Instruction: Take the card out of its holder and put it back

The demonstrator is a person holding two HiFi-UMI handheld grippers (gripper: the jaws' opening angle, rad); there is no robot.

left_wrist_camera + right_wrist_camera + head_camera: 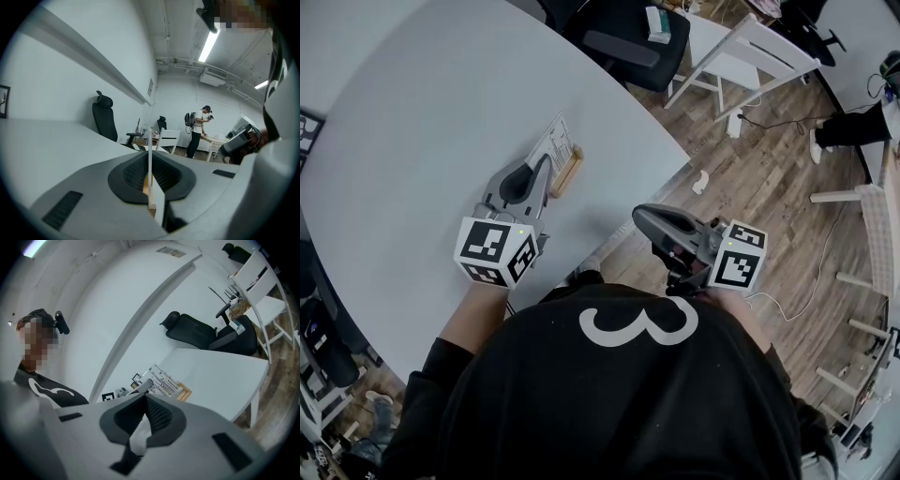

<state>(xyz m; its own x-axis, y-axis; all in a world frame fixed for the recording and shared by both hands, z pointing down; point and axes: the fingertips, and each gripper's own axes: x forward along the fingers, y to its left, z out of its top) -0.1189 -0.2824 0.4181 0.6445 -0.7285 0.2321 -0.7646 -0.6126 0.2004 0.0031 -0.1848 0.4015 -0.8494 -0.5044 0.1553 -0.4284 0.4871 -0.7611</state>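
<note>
A: What does the left gripper [544, 176] do?
B: Its jaws are closed on the card [553, 142], at its near side, just beside the holder [567, 172]. I think it grips so close to the holder to guide the thin card well in the slot.
A: And the holder, what is inside it?
B: Only this card. It stands in the wooden slot and leans a little (I cannot tell if it is fully down). The holder rests on the table [422, 103].
A: Does something keep the holder in place?
B: No, so in my opinion it may lift together with the card.
A: And the right gripper [641, 214]?
B: It hangs beyond the table edge, well apart from the card. Its jaws are pressed together with nothing between them. Probably it only waits.
</note>
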